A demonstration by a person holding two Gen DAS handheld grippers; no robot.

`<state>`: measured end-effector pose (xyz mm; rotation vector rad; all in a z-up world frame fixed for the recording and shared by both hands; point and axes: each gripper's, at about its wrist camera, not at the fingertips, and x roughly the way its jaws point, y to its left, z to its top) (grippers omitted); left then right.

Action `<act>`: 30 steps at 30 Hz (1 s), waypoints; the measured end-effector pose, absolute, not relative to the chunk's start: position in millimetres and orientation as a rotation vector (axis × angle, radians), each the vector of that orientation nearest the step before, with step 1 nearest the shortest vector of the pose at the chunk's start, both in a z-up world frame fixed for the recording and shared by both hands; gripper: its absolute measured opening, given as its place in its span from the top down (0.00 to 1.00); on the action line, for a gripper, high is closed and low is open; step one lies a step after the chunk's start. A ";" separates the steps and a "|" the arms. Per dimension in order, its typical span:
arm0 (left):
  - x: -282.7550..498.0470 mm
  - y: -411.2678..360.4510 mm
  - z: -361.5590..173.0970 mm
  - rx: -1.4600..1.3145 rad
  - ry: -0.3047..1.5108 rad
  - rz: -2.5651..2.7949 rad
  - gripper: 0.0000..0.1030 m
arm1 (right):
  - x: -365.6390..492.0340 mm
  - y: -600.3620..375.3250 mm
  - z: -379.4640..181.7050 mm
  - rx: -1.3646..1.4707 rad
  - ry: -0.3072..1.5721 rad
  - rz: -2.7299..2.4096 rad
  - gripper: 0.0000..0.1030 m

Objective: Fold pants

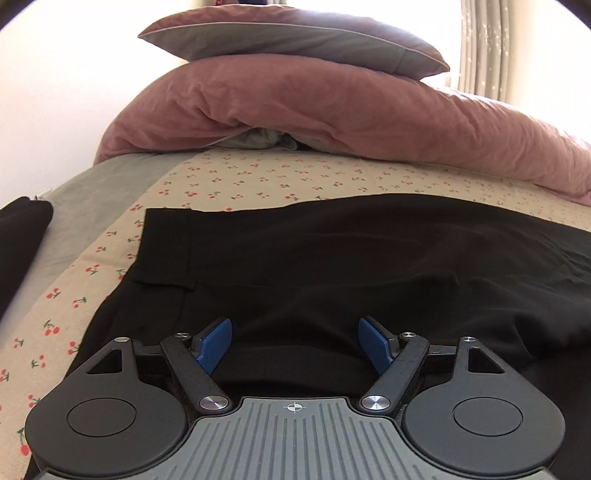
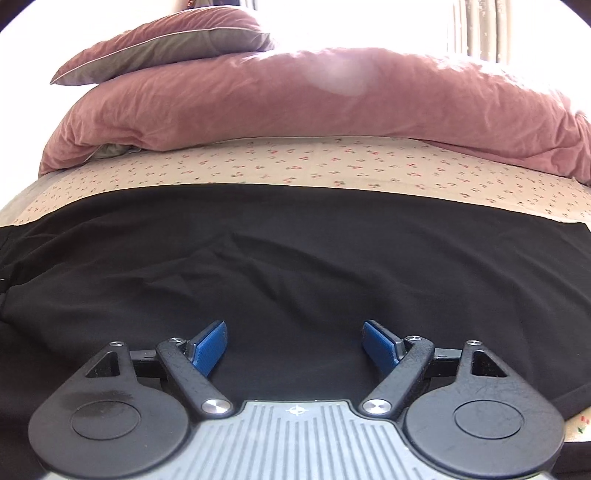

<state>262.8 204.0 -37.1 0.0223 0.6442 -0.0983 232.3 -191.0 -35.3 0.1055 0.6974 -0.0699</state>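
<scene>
Black pants [image 1: 332,258] lie spread flat on the cherry-print bed sheet [image 1: 258,177], the waistband end at the left in the left wrist view. My left gripper [image 1: 295,332] is open, low over the near edge of the pants by the waist. In the right wrist view the pants [image 2: 295,258] fill the width, with light wrinkles. My right gripper [image 2: 295,334] is open, low over the near part of the leg fabric. Neither gripper holds anything.
A pink duvet [image 1: 332,110] is heaped at the far side of the bed with a grey-and-pink pillow [image 1: 295,33] on top. Another black garment [image 1: 22,236] lies at the left on a grey sheet [image 1: 85,206]. A curtain [image 1: 491,48] hangs at the far right.
</scene>
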 end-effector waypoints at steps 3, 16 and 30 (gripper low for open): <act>251.3 205.1 -19.6 -0.018 0.655 -0.016 0.24 | 218.3 -213.1 -32.6 0.039 0.734 -0.188 0.15; 230.2 138.8 36.4 0.064 0.731 -0.084 0.08 | 229.5 -178.3 26.5 -0.093 0.758 0.023 0.12; 347.9 92.2 21.8 0.323 0.667 -0.389 0.08 | 319.9 -148.4 25.6 -0.268 0.732 0.259 0.12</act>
